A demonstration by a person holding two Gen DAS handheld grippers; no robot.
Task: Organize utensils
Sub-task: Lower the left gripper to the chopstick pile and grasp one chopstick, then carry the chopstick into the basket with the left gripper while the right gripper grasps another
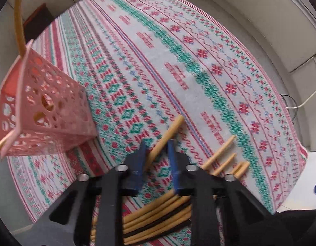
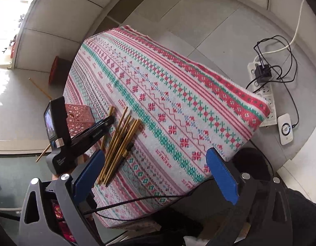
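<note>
My left gripper [image 1: 156,145] is shut on a wooden chopstick [image 1: 168,135] just above the patterned tablecloth [image 1: 149,47]. Several more chopsticks [image 1: 155,215] lie under and beside it, their tips [image 1: 225,155] showing at its right. A pink perforated holder [image 1: 47,112] stands to the left with chopsticks [image 1: 18,20] sticking out of it. In the right wrist view the left gripper [image 2: 106,123] sits over the chopstick pile [image 2: 119,143], next to the holder [image 2: 79,119]. My right gripper [image 2: 155,164] is open and empty, above the table's near edge.
A power strip [image 2: 262,86] with cables and a white device [image 2: 285,129] lie on the floor right of the table. A red object [image 2: 55,69] stands on the floor beyond the table's left end. One chopstick [image 2: 40,88] lies on the floor.
</note>
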